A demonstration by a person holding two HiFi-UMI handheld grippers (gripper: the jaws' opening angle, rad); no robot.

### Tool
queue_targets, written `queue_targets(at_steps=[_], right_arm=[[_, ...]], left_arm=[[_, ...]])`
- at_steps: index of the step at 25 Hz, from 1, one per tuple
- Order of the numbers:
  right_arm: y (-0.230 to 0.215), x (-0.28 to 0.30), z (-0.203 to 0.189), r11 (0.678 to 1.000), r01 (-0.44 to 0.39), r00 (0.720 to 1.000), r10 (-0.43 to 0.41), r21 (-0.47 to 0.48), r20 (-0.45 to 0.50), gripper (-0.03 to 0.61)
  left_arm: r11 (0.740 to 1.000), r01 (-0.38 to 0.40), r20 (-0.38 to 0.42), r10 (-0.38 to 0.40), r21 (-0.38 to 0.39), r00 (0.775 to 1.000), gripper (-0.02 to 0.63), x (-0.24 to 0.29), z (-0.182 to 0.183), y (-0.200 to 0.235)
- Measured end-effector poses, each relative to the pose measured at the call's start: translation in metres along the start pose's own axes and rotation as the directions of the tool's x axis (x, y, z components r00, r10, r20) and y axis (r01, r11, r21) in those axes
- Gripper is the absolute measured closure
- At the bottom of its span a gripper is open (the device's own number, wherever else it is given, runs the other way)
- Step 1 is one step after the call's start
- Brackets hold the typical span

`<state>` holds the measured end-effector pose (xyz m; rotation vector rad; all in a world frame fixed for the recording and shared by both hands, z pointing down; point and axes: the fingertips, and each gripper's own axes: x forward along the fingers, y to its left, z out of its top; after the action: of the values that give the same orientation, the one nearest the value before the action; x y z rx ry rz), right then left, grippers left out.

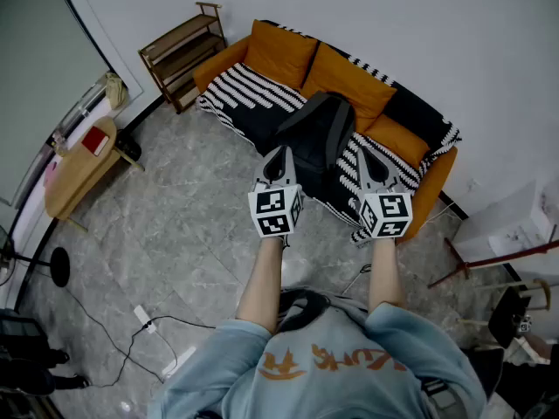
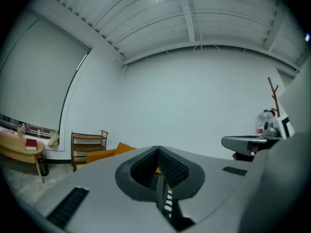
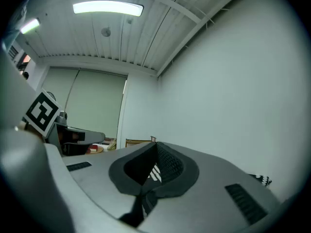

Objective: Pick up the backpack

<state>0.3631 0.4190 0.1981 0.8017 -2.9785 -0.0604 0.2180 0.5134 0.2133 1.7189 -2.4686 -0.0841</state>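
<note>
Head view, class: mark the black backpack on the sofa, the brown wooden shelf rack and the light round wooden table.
black backpack (image 1: pixel 319 133), head view, middle of its front panel.
brown wooden shelf rack (image 1: pixel 180 37), head view, top shelf board.
light round wooden table (image 1: pixel 74 177), head view, bare tabletop.

Two tongs (image 1: pixel 278 153) (image 1: pixel 366 154), one backpack (image 1: pixel 319 133), one sofa (image 1: pixel 279 52), one shelf (image 1: pixel 179 55).
</note>
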Motion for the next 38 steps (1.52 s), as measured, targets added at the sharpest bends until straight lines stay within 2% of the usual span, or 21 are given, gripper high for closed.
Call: queue_targets(at_steps=[6,15,21,25,28,32,38], right_arm=[[0.017,0.014,0.002,0.999,0.004,1.0,-0.004,0.04,0.014,0.581],[0.058,0.047,0.003,1.0,0.003,1.0,-0.003,0.019,-0.013,0.581],[0.097,0.073,-0.003,1.0,-0.015,0.999,0.015,-0.006,-0.047,0.581],[0.139,0.095,-0.015,0.997,-0.076,0.994,0.075,-0.01,-0.084,0.58],[0.173,0.115,-0.021,0.99,-0.136,0.985,0.132,-0.032,-0.108,0.58],[0.198,0.131,-0.018,0.987,-0.161,0.982,0.158,-0.025,-0.101,0.58],[0.233,0.148,-0.021,0.98,-0.2,0.976,0.197,-0.023,-0.097,0.58]], left_arm=[[1.0,-0.018,0.001,0.018,-0.02,1.0,0.594,-0.005,0.001,0.027],[0.996,-0.055,0.031,0.057,-0.067,0.998,0.594,-0.015,0.008,0.092],[0.99,-0.069,0.029,0.073,-0.125,0.997,0.594,-0.024,-0.005,0.138],[0.971,-0.173,0.024,0.179,-0.165,0.984,0.594,-0.046,-0.013,0.206],[0.966,-0.214,0.026,0.22,-0.146,0.975,0.594,-0.058,-0.009,0.24],[0.977,-0.199,0.023,0.202,-0.078,0.979,0.594,-0.067,-0.007,0.247],[0.974,-0.204,0.031,0.208,-0.094,0.978,0.594,-0.073,-0.005,0.273]])
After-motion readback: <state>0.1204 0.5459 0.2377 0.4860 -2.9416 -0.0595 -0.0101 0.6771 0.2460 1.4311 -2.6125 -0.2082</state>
